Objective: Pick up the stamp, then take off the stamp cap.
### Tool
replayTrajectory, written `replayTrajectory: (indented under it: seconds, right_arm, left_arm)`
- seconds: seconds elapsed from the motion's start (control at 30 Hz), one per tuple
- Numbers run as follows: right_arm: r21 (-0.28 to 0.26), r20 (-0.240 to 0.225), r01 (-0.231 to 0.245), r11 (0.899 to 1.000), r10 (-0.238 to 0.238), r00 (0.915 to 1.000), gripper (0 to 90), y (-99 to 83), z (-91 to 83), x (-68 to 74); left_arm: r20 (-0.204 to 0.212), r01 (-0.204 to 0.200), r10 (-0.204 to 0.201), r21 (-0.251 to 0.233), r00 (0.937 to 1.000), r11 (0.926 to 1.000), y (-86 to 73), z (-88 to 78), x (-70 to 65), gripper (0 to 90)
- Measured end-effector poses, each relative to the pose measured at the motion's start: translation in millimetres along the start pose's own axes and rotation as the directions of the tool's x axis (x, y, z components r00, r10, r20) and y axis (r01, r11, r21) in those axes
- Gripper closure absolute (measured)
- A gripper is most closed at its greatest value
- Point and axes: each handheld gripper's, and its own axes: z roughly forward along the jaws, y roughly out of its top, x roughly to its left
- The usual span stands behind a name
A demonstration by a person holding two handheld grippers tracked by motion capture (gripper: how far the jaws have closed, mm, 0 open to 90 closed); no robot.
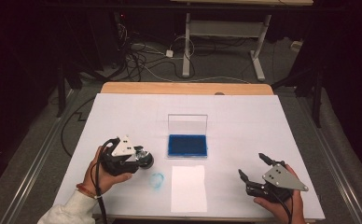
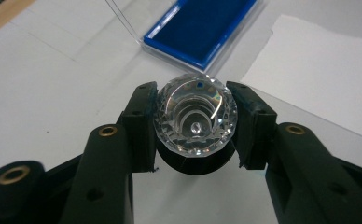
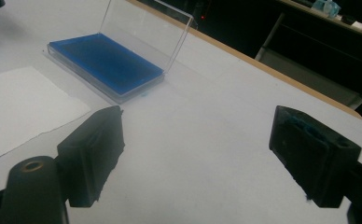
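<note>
Gripping a faceted glass stamp [image 2: 195,114] by its clear knob, the left hand-held gripper [image 1: 139,158] is clenched on it at the left of the tabletop [image 1: 244,121], with both pads [image 2: 144,126] pressed against the knob's sides and the dark base below them. The knob is round and slick, and the pads meet it on a narrow band, so I judge it could twist or squirt out if the hand tilts or eases its squeeze; a drop would likely smear ink on the white surface.

Just right of that gripper a faint blue ring mark [image 1: 156,181] sits on the bare tabletop, beside the paper [image 1: 188,186] and not on it. Any further press made without shifting over the paper risks another stray print there.

Next comes the paper itself, loose and unheld, lying near the front edge. A stamp pressed and lifted from it could drag or lift the sheet and blur the print.

Behind the paper the blue ink pad [image 1: 187,145] lies in its open case, its clear lid [image 1: 187,124] standing upright; a careless approach could knock the lid or push the light case.

At the far right, the right hand-held gripper [image 1: 253,167] is released, its jaws wide apart with nothing between them, well apart from the paper, so it steadies nothing for now.
</note>
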Motion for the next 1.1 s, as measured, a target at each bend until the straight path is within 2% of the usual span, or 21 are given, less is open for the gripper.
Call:
replayTrajectory:
  seconds: [0.4, 0.6, 0.7, 0.9, 0.93, 1.1]
  right_arm:
    - [0.015, -0.003, -0.003, 1.000, 0.003, 1.0000, 18.6, -1.2, 4.5, 3.1]
    - [0.028, 0.006, -0.001, 1.000, 0.001, 1.0000, 18.3, -0.6, 5.6, 4.3]
    - [0.032, 0.002, 0.000, 0.999, 0.000, 1.0000, 18.3, -1.1, 8.0, 3.9]
    - [0.045, -0.002, 0.023, 0.999, -0.023, 0.9997, 18.6, -2.1, 8.5, 4.4]
    - [0.046, -0.005, 0.027, 0.999, -0.027, 0.9996, 18.7, -1.9, 8.1, 3.8]
    - [0.047, -0.016, 0.017, 0.999, -0.016, 0.9997, 17.6, 0.7, 9.0, 0.3]
  left_arm:
    - [-0.010, 0.011, -0.011, -0.021, 0.9999, 0.9997, 0.0, -2.7, 1.6, 54.5]
    - [0.011, 0.004, -0.004, -0.015, 0.9999, 0.9999, 3.6, 3.4, 0.9, 54.5]
    - [0.007, 0.009, -0.009, -0.017, 0.9999, 0.9998, 5.5, 4.7, 1.2, 54.5]
    - [0.024, 0.018, -0.016, -0.062, 0.9996, 0.9979, 18.3, 4.8, 2.1, 54.5]
    - [0.028, 0.013, -0.011, -0.077, 0.9996, 0.9970, 24.4, 5.2, 2.6, 54.5]
    - [0.043, 0.021, -0.016, -0.118, 0.9990, 0.9928, 37.0, 6.7, 3.9, 54.5]
